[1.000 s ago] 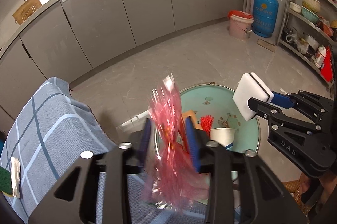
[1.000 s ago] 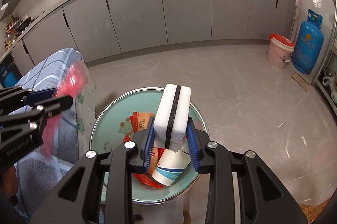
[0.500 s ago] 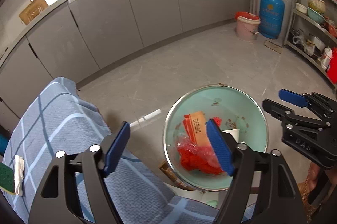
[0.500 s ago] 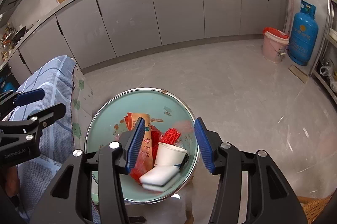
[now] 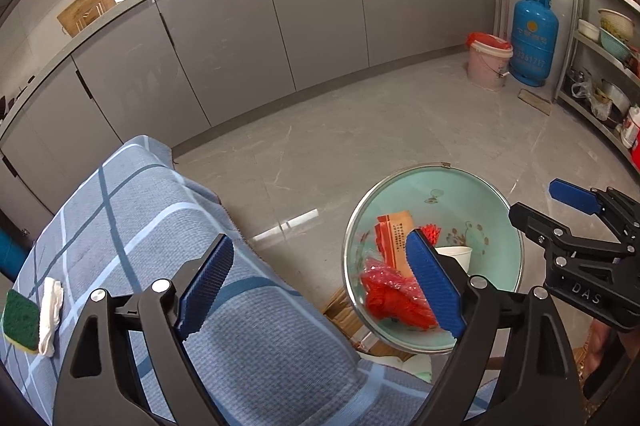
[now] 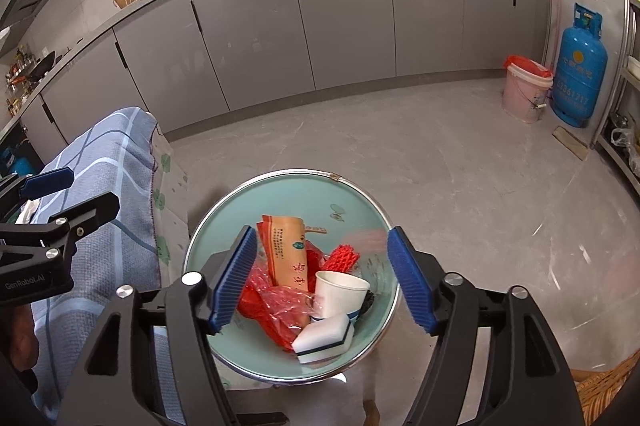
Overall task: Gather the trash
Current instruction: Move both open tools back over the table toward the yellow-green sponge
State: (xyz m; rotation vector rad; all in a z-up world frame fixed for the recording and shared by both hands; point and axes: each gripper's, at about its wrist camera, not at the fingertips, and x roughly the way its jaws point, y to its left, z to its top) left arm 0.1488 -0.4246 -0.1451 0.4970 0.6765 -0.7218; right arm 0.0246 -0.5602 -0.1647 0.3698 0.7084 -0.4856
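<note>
Jaws of both grippers just spread wide and empty, left gripper [image 5: 320, 282], right gripper [image 6: 320, 280], sponge [image 6: 325, 340] in basin [image 6: 288, 182]

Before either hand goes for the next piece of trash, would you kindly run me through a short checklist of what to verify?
1. Left gripper empty, jaws just opened: ok.
2. Right gripper empty, jaws just opened: ok.
3. White sponge with a dark stripe inside the round pale green basin: ok.
4. Crumpled red plastic bag inside the basin: ok.
5. Green scouring pad and white wad on the blue checked cloth collected: not ok.
6. Cloth's near part free of trash: cannot tell.
</note>
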